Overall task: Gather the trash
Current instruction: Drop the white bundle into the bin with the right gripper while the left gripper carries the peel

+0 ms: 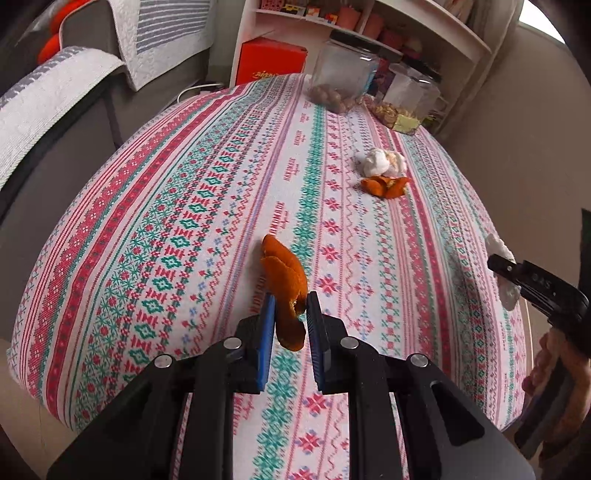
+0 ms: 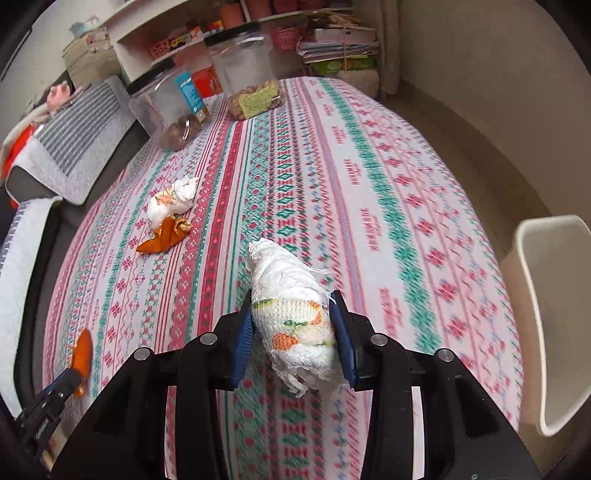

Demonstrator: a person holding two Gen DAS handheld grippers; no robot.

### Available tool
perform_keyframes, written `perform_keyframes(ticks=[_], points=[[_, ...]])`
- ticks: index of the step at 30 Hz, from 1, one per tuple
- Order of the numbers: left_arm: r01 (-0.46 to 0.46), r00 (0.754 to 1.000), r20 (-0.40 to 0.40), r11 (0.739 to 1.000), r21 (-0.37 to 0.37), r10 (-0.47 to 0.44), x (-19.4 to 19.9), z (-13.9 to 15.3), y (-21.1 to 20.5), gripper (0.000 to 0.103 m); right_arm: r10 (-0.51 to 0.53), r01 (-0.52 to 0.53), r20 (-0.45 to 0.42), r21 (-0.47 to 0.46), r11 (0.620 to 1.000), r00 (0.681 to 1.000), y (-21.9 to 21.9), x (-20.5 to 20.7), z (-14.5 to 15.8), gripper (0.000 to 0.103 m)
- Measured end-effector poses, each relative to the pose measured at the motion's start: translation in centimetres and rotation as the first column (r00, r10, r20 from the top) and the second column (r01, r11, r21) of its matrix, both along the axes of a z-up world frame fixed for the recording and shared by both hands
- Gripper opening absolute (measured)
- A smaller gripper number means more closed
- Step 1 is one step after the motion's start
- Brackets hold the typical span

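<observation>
My left gripper (image 1: 290,304) is shut on a curled piece of orange peel (image 1: 284,275), held above the patterned tablecloth (image 1: 184,206). The same peel (image 2: 83,356) shows at the lower left of the right wrist view. My right gripper (image 2: 293,306) is shut on a crumpled white paper towel (image 2: 295,314) with an orange and green print, lifted over the table; that towel (image 1: 502,269) peeks out at the right edge of the left wrist view. A second crumpled tissue (image 2: 171,199) and another orange peel (image 2: 164,236) lie together on the cloth farther back.
Two clear plastic jars (image 2: 170,107) (image 2: 247,81) with snacks stand at the table's far end, before white shelves (image 2: 192,33). A cream waste bin (image 2: 550,317) stands off the table's right edge. A sofa with grey and white covers (image 1: 55,96) runs along the left side.
</observation>
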State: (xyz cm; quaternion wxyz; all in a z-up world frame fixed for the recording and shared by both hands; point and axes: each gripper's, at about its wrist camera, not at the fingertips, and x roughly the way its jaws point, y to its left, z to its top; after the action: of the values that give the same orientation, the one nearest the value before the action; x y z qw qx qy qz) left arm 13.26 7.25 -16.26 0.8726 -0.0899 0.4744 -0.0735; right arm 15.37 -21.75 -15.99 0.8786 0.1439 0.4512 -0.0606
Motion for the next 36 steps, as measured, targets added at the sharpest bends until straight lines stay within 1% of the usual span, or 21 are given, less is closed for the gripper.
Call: perform_keyframes(ticks=[7, 11, 18, 24, 30, 32, 33, 34, 36], points=[[0.054, 0.997, 0.051, 0.998, 0.026, -0.056, -1.6, 2.2, -3.0, 0.017, -0.046, 0.048, 0.051, -0.021, 0.999, 0.998, -2.2, -3.6, 1.6, 0.037], [0.083, 0.995, 0.062, 0.996, 0.030, -0.085, -2.1, 3.0, -4.7, 0.015, -0.076, 0.077, 0.072, -0.020, 0.997, 0.995, -3.9, -5.9, 2.3, 0.037], [0.156, 0.984, 0.081, 0.986, 0.049, -0.160, -2.8, 4.2, -8.8, 0.015, -0.178, 0.180, 0.090, -0.015, 0.984, 0.980, -8.8, -8.8, 2.9, 0.037], [0.250, 0.962, 0.099, 0.966, 0.071, -0.256, -3.5, 5.3, -13.8, 0.015, -0.284, 0.287, 0.087, -0.015, 0.958, 0.955, -14.0, -11.2, 2.5, 0.038], [0.350, 0.927, 0.115, 0.933, 0.087, -0.358, -4.1, 6.2, -19.3, 0.015, -0.384, 0.385, 0.056, -0.014, 0.923, 0.922, -19.1, -13.1, 1.3, 0.038], [0.387, 0.910, 0.123, 0.918, 0.090, -0.396, -4.3, 6.7, -21.4, 0.015, -0.404, 0.405, 0.047, -0.013, 0.914, 0.914, -20.5, -13.6, 1.1, 0.041], [0.404, 0.902, 0.127, 0.910, 0.091, -0.413, -4.4, 6.9, -22.3, 0.015, -0.412, 0.412, 0.044, -0.012, 0.911, 0.910, -21.0, -13.7, 1.0, 0.046], [0.425, 0.891, 0.132, 0.900, 0.091, -0.434, -4.6, 7.1, -23.5, 0.015, -0.426, 0.427, 0.045, -0.012, 0.904, 0.904, -21.6, -14.1, 1.1, 0.058], [0.465, 0.869, 0.143, 0.881, 0.089, -0.473, -4.9, 7.7, -25.9, 0.015, -0.460, 0.462, 0.061, -0.012, 0.887, 0.886, -22.7, -15.1, 1.4, 0.066]])
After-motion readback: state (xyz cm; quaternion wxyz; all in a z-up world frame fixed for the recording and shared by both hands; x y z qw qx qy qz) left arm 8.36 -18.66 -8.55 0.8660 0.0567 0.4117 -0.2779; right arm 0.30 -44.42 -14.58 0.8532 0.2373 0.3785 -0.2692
